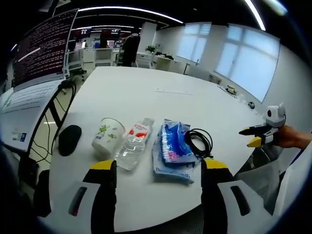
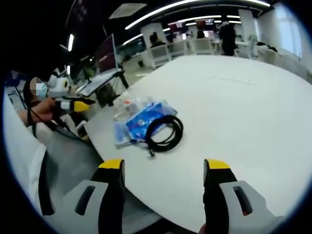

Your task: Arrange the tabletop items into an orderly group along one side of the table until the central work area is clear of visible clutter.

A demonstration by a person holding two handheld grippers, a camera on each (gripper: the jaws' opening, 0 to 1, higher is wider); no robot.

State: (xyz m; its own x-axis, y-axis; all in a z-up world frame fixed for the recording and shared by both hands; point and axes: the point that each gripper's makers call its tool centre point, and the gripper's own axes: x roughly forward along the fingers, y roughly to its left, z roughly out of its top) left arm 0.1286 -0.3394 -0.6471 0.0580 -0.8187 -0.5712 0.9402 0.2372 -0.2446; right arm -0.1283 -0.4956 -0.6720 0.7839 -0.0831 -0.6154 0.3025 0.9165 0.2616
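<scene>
Tabletop items are grouped near the counter (image 1: 161, 97) edge: a cup (image 1: 107, 136), bottle (image 1: 135, 144), blue packet (image 1: 173, 148) and black cable (image 1: 199, 141) side by side. Left gripper (image 1: 158, 168) and right gripper (image 2: 163, 168) are held wide open, empty.

— What lies on the surface (image 1: 161, 102) in the left gripper view?
— A row in the lower middle of the frame: a black mouse (image 1: 69, 139) at left, then a white cup (image 1: 107, 136) on its side, a clear bottle (image 1: 135, 144) with a red label lying flat, a blue-and-white packet (image 1: 171, 151), and a coiled black cable (image 1: 199, 142) resting on the packet's right edge.
— And in the right gripper view?
— The same group sits left of centre, cable nearest.
</scene>
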